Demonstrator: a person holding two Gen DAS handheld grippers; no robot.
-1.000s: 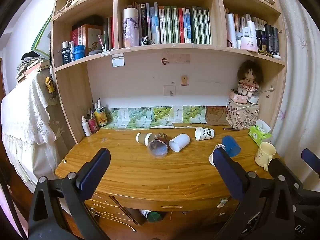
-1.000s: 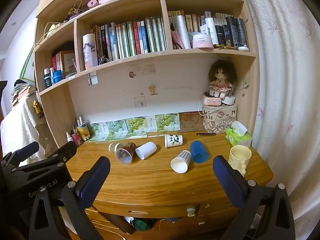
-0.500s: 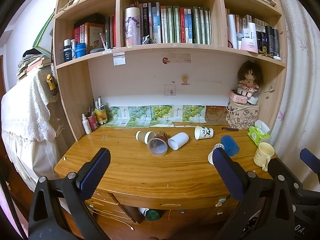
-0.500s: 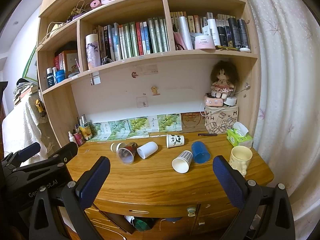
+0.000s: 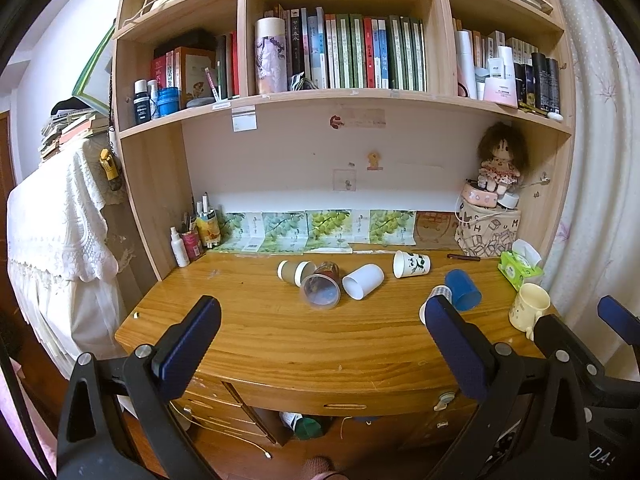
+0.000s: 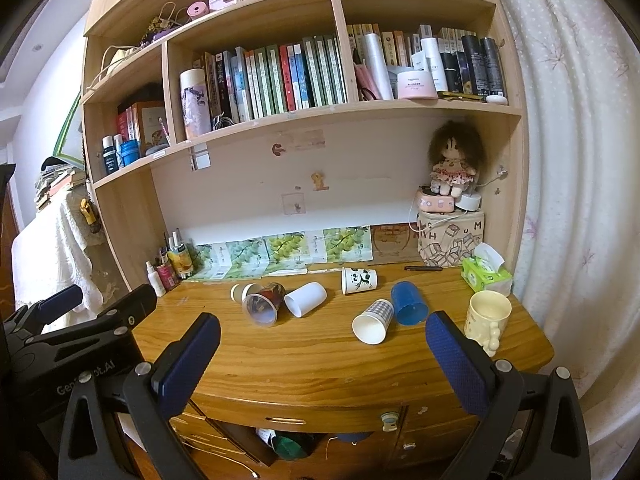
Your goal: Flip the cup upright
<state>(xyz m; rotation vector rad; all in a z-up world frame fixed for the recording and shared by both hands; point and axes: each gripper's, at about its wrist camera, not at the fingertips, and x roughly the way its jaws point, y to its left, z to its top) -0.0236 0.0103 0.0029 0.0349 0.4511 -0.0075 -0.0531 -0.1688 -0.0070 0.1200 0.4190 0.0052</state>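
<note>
Several cups lie on their sides on the wooden desk (image 5: 280,336): a brown paper cup (image 5: 294,271), a clear patterned cup (image 5: 322,286), a white cup (image 5: 363,281), a panda cup (image 5: 411,264), a blue cup (image 5: 463,290) and a checked cup (image 6: 374,320). A cream mug (image 6: 486,320) stands upright at the right. My left gripper (image 5: 320,336) is open and empty, in front of the desk edge. My right gripper (image 6: 320,352) is open and empty, also short of the desk. The checked cup is mostly hidden behind a finger in the left wrist view.
Bookshelves rise above the desk. Bottles and pens (image 5: 192,236) stand at the back left. A patterned box with a doll (image 5: 490,232) and a green tissue pack (image 5: 520,268) sit at the back right. Drawers (image 5: 332,404) are under the desk front.
Both views have shifted slightly: the desk and shelves sit a little lower and nearer in the frames. The cups have not moved. Both grippers stay open.
</note>
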